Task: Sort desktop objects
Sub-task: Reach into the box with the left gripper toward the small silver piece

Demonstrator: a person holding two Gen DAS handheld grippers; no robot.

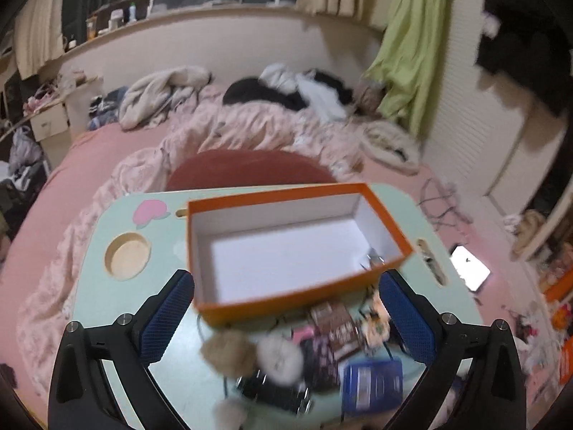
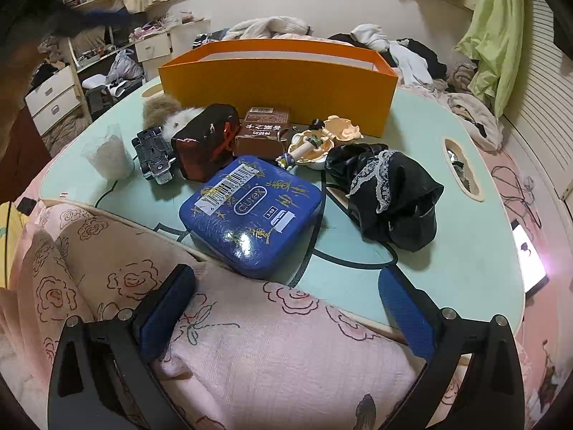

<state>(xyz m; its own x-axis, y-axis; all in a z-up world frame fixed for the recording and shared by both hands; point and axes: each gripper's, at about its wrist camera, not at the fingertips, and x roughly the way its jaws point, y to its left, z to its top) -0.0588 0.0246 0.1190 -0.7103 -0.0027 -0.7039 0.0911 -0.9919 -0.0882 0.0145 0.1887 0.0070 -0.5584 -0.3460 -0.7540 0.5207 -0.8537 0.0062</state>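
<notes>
- Nearest, lower frame: right gripper [image 2: 286,308] spread wide over pink bedding, gripping nothing; left gripper [image 1: 286,311] likewise agape, empty.
- Mid-frame: blue tin [image 2: 250,211], black cloth [image 2: 386,190], toy car [image 2: 155,157] unsorted on table [image 2: 447,268].
- Upper centre: orange box [image 1: 297,251] almost bare; sorting barely begun.

A pale mint-green lap table [image 2: 447,251] sits on a pink bed [image 1: 89,165]. On it stand an open orange cardboard box [image 2: 279,89], a blue tin [image 2: 250,211], a black lace-trimmed cloth [image 2: 390,193] and a brown carton [image 2: 263,132].
</notes>
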